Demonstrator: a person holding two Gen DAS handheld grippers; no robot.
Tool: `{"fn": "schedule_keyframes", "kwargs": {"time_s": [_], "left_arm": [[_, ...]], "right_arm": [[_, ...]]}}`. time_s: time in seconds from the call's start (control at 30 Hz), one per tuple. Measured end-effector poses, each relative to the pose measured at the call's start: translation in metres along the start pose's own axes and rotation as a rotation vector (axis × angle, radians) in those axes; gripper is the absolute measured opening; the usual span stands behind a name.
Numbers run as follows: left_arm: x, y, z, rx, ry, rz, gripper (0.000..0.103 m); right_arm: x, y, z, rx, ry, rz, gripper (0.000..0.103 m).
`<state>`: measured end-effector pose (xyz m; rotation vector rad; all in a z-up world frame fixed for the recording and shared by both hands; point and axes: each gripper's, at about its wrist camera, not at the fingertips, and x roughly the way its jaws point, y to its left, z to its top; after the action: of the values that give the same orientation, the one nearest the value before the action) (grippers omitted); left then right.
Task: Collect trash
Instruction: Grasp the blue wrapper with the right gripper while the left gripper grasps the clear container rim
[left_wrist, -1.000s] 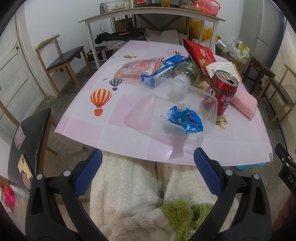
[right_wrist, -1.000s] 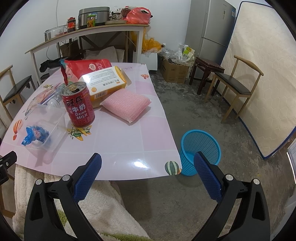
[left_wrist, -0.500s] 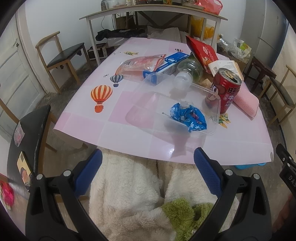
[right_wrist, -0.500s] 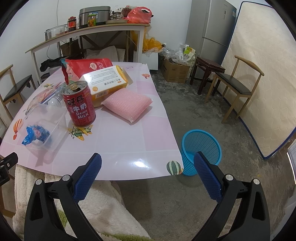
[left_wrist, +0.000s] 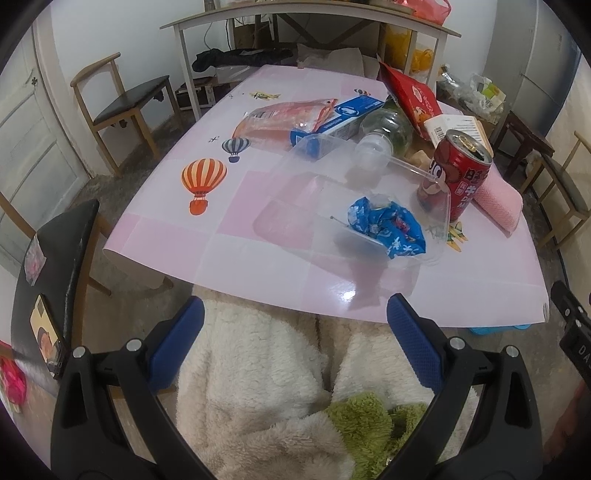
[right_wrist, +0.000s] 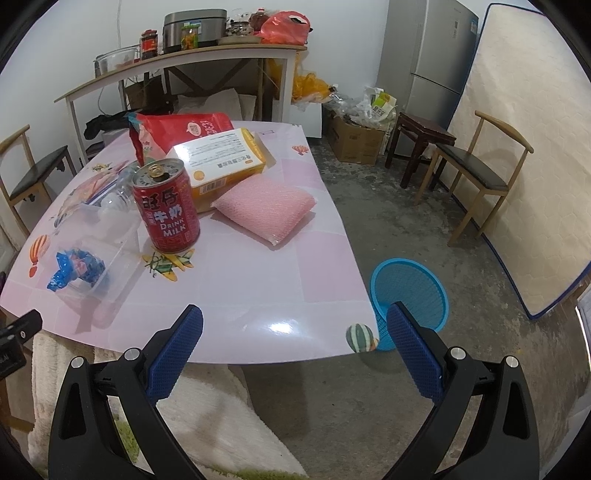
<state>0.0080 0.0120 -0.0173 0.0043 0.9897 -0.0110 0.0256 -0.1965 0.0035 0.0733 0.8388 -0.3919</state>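
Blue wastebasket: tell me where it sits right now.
In the right wrist view the blue wastebasket stands on the floor off the table's near right corner, just beyond the right gripper.

Wrapper (left_wrist: 386, 229) in the container (left_wrist: 436, 254) (can (right_wrist: 166, 210) just right), basket (right_wrist: 410, 295) on floor beside table (right_wrist: 258, 288).

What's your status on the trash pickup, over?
Left gripper open, right gripper open, both empty. Blue wrapper in clear container. Basket on floor. Path clear.

Left gripper (left_wrist: 295, 332) and right gripper (right_wrist: 295, 332) jaws spread, empty.
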Motion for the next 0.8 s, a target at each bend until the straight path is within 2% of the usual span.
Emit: {"fn": "schedule_keyframes", "kwargs": {"time_s": [0.17, 0.3, 0.43, 0.57, 0.63, 0.7, 0.8], "left_arm": [[-0.001, 0.010, 0.000, -0.012, -0.042, 0.030, 0.095], [0.006, 0.031, 0.001, -0.057, -0.043, 0.082, 0.095], [0.016, 0.055, 0.002, -0.121, -0.019, 0.096, 0.095], [0.022, 0.071, 0.003, -0.154, -0.038, 0.058, 0.095], [0.023, 0.074, 0.004, -0.152, -0.051, 0.044, 0.095], [0.026, 0.077, 0.006, -0.141, -0.066, 0.014, 0.095], [0.029, 0.080, 0.008, -0.118, -0.091, -0.077, 0.095]], "right_arm": [[0.002, 0.016, 0.011, -0.040, -0.024, 0.041, 0.097], [-0.002, 0.027, 0.025, -0.074, -0.057, 0.167, 0.097], [-0.007, 0.035, 0.035, -0.109, -0.127, 0.278, 0.097], [-0.014, 0.045, 0.043, -0.152, -0.202, 0.360, 0.097], [-0.017, 0.051, 0.048, -0.159, -0.212, 0.399, 0.097], [-0.018, 0.061, 0.053, -0.175, -0.199, 0.443, 0.097], [-0.018, 0.081, 0.057, -0.206, -0.152, 0.536, 0.097]]}}
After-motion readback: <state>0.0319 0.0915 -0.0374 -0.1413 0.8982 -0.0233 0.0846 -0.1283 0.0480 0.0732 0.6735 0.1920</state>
